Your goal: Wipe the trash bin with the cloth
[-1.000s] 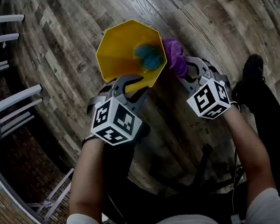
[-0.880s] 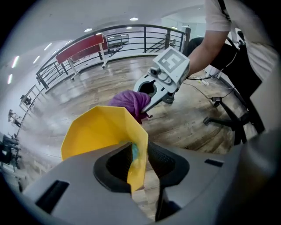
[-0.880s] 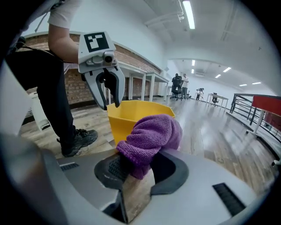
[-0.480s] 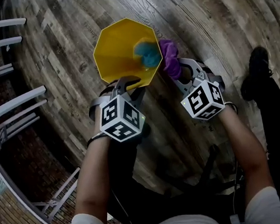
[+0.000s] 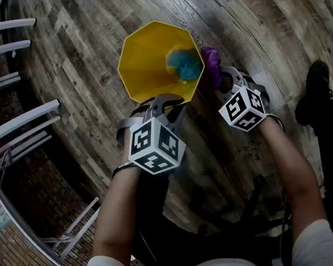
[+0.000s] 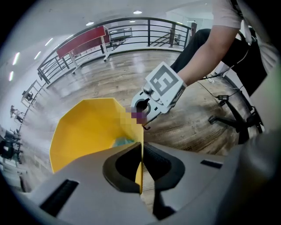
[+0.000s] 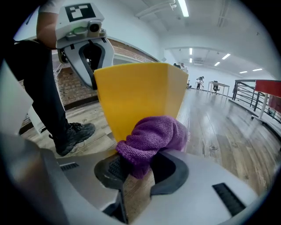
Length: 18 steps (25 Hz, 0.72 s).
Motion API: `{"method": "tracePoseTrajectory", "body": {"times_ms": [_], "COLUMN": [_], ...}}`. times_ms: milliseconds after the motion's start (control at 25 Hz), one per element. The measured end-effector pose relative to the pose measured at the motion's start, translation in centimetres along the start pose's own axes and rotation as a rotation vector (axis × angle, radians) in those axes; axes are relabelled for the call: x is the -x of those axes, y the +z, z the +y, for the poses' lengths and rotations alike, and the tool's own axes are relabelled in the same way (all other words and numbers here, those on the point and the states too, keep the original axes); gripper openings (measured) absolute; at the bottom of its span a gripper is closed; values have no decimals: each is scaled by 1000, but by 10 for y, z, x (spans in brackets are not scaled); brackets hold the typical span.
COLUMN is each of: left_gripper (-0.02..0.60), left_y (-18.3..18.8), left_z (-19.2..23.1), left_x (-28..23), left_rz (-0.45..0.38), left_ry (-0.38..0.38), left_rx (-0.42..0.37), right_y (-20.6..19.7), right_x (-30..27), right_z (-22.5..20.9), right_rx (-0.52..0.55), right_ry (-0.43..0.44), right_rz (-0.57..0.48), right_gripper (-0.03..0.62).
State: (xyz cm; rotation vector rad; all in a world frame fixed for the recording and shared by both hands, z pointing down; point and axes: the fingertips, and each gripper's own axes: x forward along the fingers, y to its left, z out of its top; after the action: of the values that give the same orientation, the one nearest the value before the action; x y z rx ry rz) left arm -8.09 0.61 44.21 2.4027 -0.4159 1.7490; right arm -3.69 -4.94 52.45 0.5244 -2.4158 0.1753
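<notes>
A yellow many-sided trash bin (image 5: 145, 59) stands on the wooden floor with a blue fluffy thing (image 5: 184, 64) inside it. My left gripper (image 5: 166, 103) has just been closing and is shut on the bin's near rim (image 6: 141, 151), which stands as a thin yellow edge between the pads. The right gripper (image 5: 223, 80) is shut on a purple cloth (image 5: 211, 63) at the bin's right outer side. In the right gripper view the cloth (image 7: 151, 138) bulges out of the jaws against the bin's wall (image 7: 136, 94), and the left gripper (image 7: 90, 48) shows at the rim behind.
White metal railings (image 5: 14, 118) run along the left, above a lower brick-floored level. The person's black shoe (image 5: 316, 75) is at the right. A black chair base (image 6: 232, 121) with cables lies on the floor behind the right arm.
The left jaws have closed onto the bin's near rim. The right gripper has sunk with the purple cloth along the bin's right side, so less of the cloth shows.
</notes>
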Motion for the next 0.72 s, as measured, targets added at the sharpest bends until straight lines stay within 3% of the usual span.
{"method": "tracePoseTrajectory", "body": {"times_ms": [720], "left_gripper": [14], "left_y": [3], "left_z": [4], "left_x": [0], "left_rz": [-23], "left_ry": [-18], "left_rx": [26], "right_y": [-76], "right_x": [-88], "right_z": [-9], "right_rx": [-38], "right_ry": [75], "right_rz": [246], "right_gripper": [107]}}
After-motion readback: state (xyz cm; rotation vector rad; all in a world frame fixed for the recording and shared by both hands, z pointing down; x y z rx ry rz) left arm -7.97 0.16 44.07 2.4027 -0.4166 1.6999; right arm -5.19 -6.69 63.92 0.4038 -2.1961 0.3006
